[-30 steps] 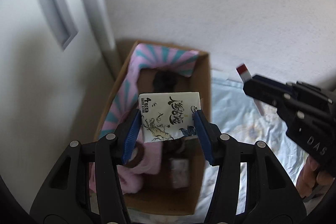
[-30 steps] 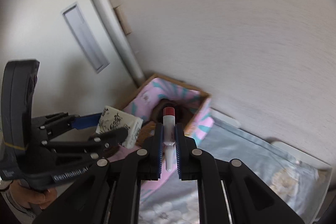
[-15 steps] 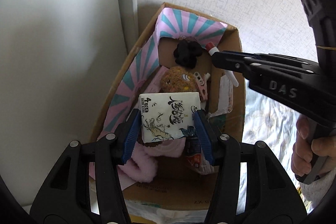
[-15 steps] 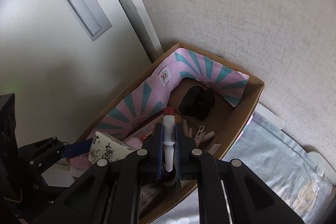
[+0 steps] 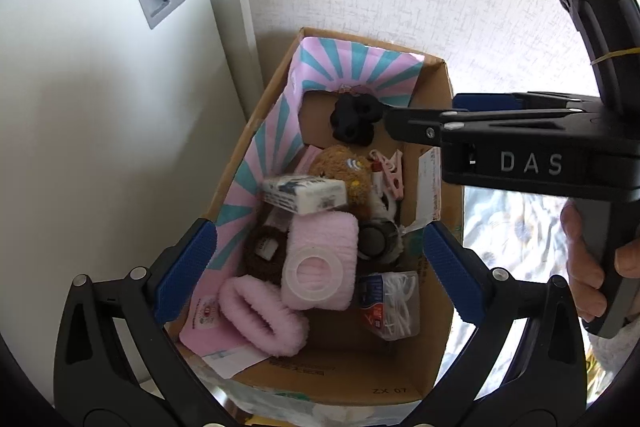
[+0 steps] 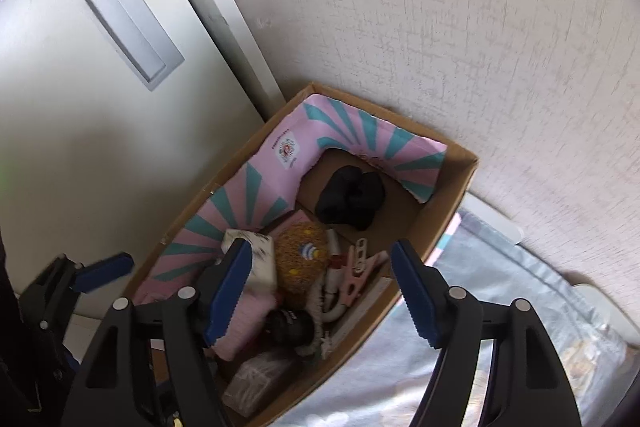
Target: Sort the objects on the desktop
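Inside a brown cardboard box pushed against a pale textured wall, a white tissue pack with dark print lies tilted on top of a heap of small things: a fuzzy brown plush ball, a pink fluffy cloth with a clear tape ring resting on it, a pink hair scrunchie, a black scrunchie at the far end, and pink clothespins. A pink and teal striped liner runs along the box's inner wall. The left gripper hovers over the box, its jaws opening wide with nothing between them. The right gripper, held in a hand, also hangs above the box, jaws opening and empty. Judging by the filled box, sorting looks well advanced; whether more items wait elsewhere cannot be seen. A floral cloth lies beside the box.
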The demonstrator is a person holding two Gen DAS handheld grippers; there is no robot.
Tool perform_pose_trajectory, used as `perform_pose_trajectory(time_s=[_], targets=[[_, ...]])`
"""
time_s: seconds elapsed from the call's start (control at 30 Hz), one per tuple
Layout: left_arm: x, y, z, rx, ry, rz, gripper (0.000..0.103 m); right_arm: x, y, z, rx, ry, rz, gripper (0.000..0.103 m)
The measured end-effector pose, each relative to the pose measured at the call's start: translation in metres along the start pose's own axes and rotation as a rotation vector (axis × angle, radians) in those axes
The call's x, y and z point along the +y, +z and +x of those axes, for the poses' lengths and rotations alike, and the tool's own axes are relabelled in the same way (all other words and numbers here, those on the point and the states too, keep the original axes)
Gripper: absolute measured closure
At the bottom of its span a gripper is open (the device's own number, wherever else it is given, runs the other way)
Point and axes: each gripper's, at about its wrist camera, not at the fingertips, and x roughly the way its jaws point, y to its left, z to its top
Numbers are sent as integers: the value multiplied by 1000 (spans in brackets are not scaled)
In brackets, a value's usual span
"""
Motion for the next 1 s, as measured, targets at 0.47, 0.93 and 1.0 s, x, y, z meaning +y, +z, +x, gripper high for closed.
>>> perform_pose_trajectory(time_s=[0.47, 0.93, 1.0], targets=[[-9, -1, -20, -42, 27, 18, 1, 2, -5, -18, -47, -84, 68, 35], [-38, 26, -70, -91, 84, 82, 1, -23, -32, -118, -144, -333, 354, 35], [-47, 29, -78, -108, 97, 114, 0, -29, -41, -137, -150, -380, 403, 35]])
